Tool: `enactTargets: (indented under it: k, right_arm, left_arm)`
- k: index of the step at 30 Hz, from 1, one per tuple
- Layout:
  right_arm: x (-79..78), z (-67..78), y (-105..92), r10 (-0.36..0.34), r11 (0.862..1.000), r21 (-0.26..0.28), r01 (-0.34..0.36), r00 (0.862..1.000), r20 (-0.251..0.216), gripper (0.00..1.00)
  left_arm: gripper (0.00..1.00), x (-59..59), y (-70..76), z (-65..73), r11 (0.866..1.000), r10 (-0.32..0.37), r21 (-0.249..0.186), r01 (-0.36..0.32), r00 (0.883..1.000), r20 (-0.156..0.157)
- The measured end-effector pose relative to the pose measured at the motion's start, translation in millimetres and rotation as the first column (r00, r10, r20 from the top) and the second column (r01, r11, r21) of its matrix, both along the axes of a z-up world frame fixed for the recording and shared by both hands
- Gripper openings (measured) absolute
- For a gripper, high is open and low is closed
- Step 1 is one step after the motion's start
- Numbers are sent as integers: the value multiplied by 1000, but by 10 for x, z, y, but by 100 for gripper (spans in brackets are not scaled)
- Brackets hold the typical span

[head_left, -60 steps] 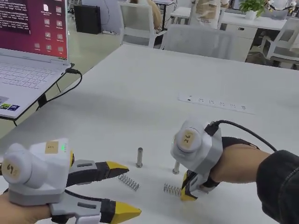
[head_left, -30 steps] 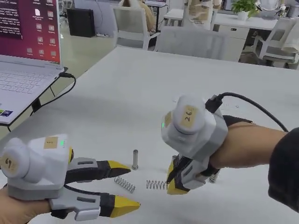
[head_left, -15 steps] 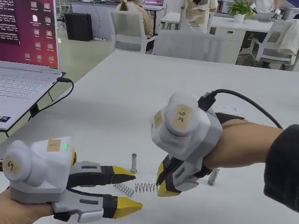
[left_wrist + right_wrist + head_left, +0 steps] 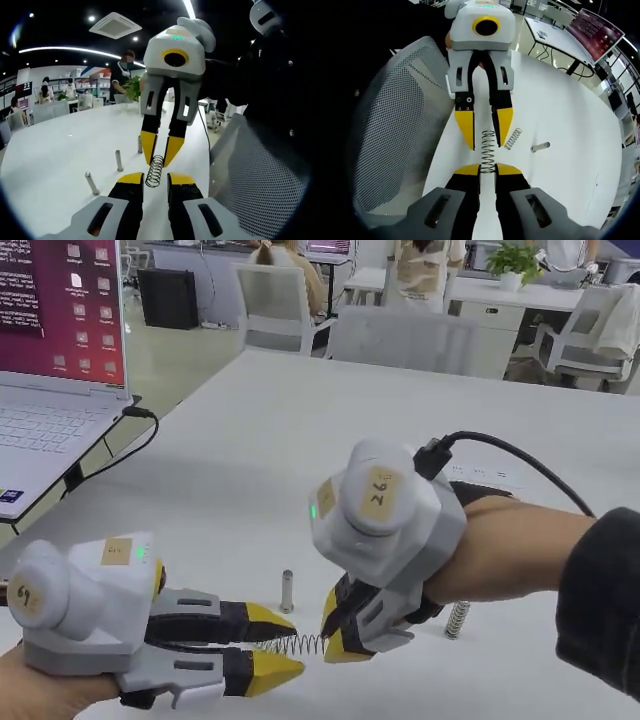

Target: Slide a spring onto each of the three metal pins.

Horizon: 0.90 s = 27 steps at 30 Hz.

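Low in the head view, the spring is pinched endwise by the right tongs, pointed leftward between the spread left tongs.

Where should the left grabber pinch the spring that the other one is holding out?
At its free end, coming end-on, facing the right gripper. That one is shut on the other end, so the spring sticks out straight, and the left gripper has its open jaws either side of the free coils. Squeeze across the coils, gently; they probably squash.
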State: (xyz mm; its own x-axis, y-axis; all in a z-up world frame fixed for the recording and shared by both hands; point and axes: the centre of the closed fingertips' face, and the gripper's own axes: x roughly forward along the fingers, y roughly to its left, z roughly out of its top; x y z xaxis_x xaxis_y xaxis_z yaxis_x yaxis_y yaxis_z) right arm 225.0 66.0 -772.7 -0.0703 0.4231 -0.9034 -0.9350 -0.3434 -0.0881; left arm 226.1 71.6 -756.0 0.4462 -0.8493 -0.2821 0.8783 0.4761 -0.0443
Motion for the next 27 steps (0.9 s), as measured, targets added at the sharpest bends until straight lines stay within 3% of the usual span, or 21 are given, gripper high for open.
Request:
enactTargets:
  k: [14, 27]
  right_arm:
    - [-14, -14, 1, 16, 1000, 8, -16, 1000, 4, 8]
    - [-13, -60, -2, -1, 1000, 13, 1, 1000, -19, 11]
  left_arm:
    - [3, -13, -8, -7, 1000, -10, 6, 9, 1000, 10]
    - [2, -40, -6, 18, 1000, -17, -14, 17, 1000, -8]
